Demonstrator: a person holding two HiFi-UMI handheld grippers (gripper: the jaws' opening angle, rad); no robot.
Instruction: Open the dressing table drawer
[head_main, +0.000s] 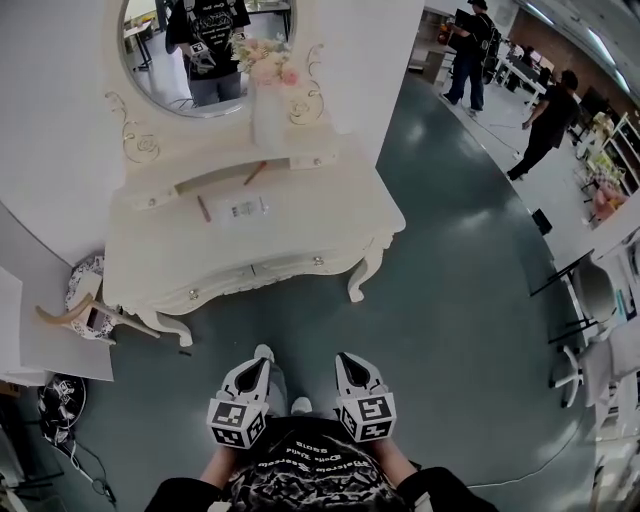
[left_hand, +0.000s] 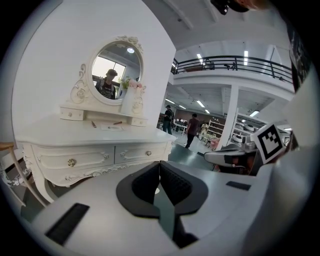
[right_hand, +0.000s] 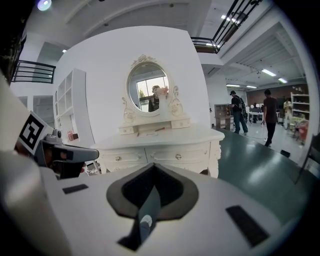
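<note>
The table (head_main: 330, 215) wears smooth cream-white paint with a soft sheen; its knobs (head_main: 318, 261) glint like polished metal. The mirror (head_main: 150, 60) is glossy glass. The dark teal floor (head_main: 450, 300) is smooth and shiny, catching pale reflections. The left gripper (head_main: 262, 355) and right gripper (head_main: 346, 358) are matt grey plastic with ribbed black pads (left_hand: 175, 182).

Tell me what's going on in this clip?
A person stands facing a white dressing table, a gripper in each hand. The left gripper and right gripper are held in front of the body, jaws together and empty, well short of the table. Its two front drawers are closed.
</note>
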